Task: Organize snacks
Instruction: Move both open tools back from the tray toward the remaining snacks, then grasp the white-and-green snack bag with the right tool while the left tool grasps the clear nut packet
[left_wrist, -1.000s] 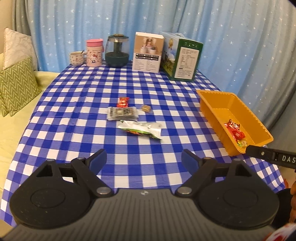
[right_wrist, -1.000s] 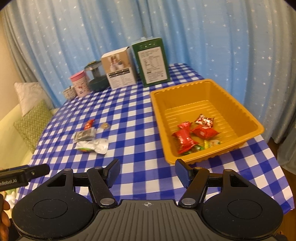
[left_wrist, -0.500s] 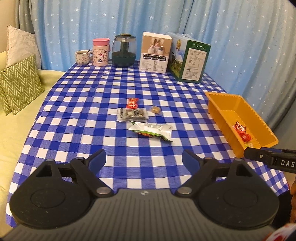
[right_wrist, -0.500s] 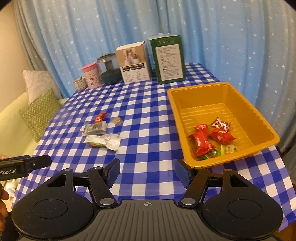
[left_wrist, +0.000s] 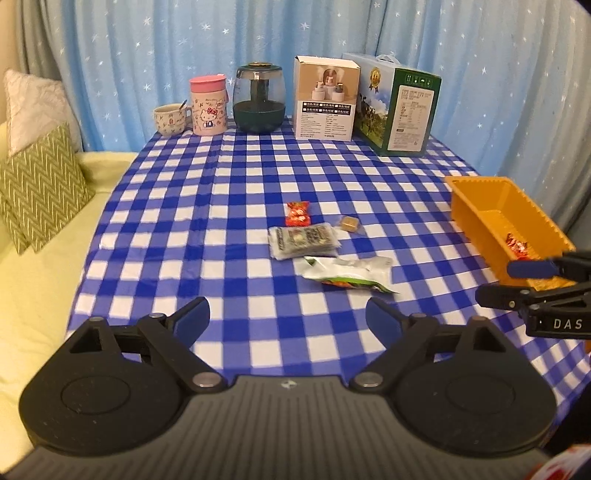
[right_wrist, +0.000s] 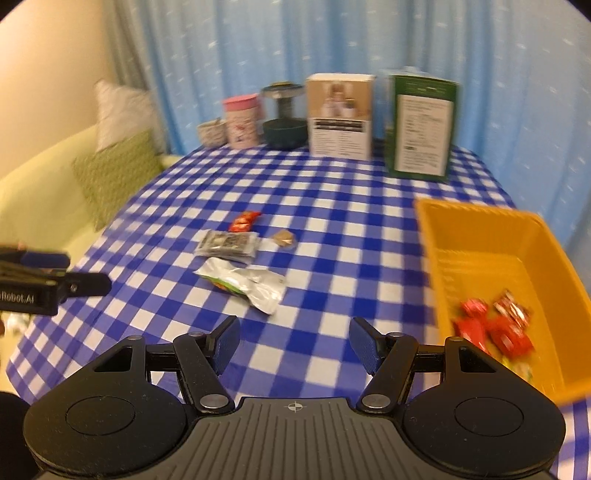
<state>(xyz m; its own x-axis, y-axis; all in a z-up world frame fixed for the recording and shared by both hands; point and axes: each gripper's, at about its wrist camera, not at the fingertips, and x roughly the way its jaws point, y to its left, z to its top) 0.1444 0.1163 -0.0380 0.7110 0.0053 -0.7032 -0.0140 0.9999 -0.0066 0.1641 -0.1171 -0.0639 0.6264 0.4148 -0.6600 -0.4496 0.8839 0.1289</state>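
Four loose snacks are clustered at mid-table: a red candy (left_wrist: 297, 213), a grey packet (left_wrist: 303, 242) just below it, a small brown cube (left_wrist: 349, 223) at the packet's two o'clock, and a silver-green pouch (left_wrist: 347, 274) at its five o'clock. Red-wrapped snacks (right_wrist: 493, 326) are seen in the orange tray (left_wrist: 480, 206) at three o'clock. The left tongs (left_wrist: 288, 317) are spread wide and nothing is held between them. The right tongs (right_wrist: 293, 341) are held partly spread, also empty, above the table (left_wrist: 177, 206), near the pouch.
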